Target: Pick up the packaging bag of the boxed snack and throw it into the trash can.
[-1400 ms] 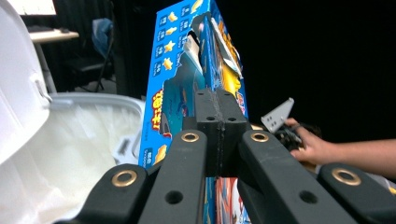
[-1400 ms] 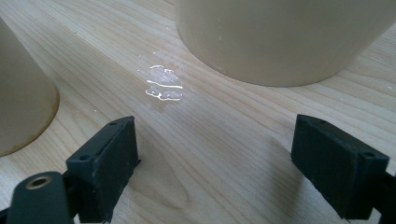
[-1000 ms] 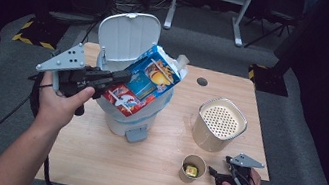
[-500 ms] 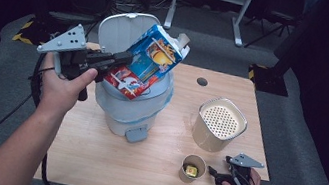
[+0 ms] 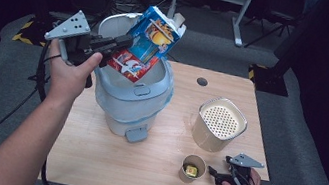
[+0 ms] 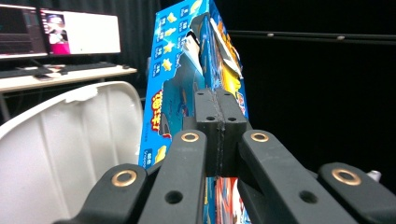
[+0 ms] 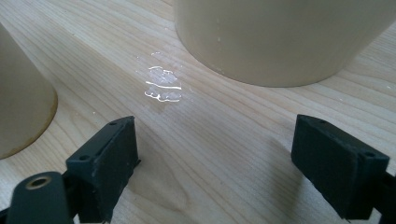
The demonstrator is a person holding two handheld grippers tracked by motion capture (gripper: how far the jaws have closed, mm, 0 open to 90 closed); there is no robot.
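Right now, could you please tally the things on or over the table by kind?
Bins: 1, the grey bin
Cartons: 1, the blue carton
Canisters: 1, the cream canister
Cups: 1, the paper cup
Total: 4

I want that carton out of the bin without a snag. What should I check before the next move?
1. Left tongs shut on the blue carton: ok.
2. Carton's lower end out of the bin: not ok, it sits inside the rim.
3. Bin lid open: ok.
4. Right tongs open, low over the table: ok.
5. Small cup and beige canister away from the bin: ok.
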